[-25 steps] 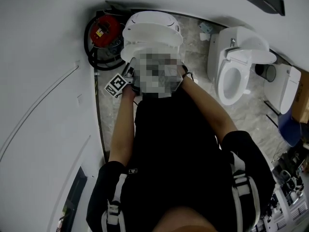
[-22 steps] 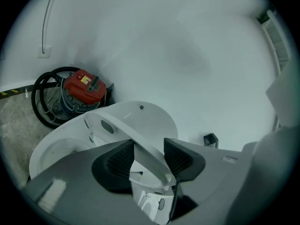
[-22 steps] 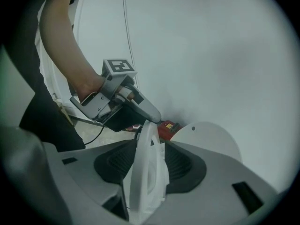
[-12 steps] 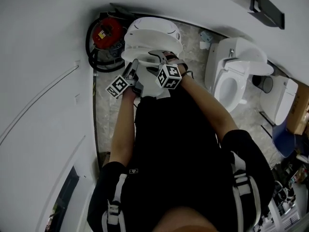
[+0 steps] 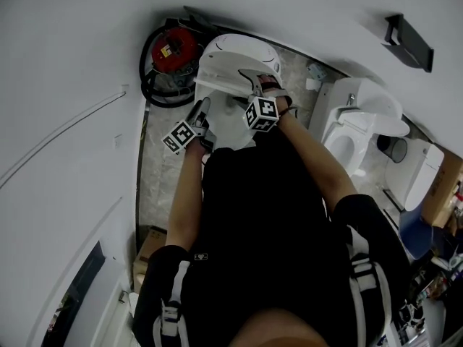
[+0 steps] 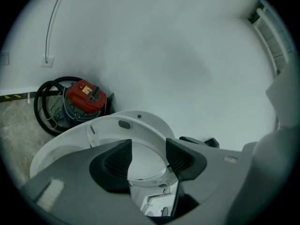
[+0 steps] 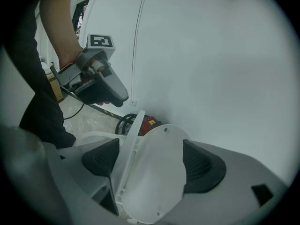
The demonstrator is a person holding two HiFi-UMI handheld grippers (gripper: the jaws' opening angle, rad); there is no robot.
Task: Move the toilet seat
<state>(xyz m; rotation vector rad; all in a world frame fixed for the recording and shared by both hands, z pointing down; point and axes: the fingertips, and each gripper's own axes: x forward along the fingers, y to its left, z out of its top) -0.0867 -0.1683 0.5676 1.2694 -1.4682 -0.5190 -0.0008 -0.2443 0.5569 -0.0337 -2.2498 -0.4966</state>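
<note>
Far left by the wall stands a red vacuum point(image 5: 176, 49), ringed by its black hose point(image 5: 148, 85). Next to it is the toilet point(image 5: 230, 125), with the person standing over it. The seat point(image 6: 108, 128) is tipped up, with the lid point(image 7: 157, 172) raised behind it. The left gripper point(image 5: 201, 108) is at the bowl's left front, aimed at the seat. Its jaws are moderately apart, having just been opening a little. They grip nothing, and the seat ring shows beyond the gap, untouched. The right gripper point(image 5: 260, 84) is at the right side of the raised parts. Its jaws are wide, having just been opening. The seat's thin edge and the lid stand upright between the pads, and neither pad presses on them. Further right, well apart, is a second toilet point(image 5: 362, 92).
</note>
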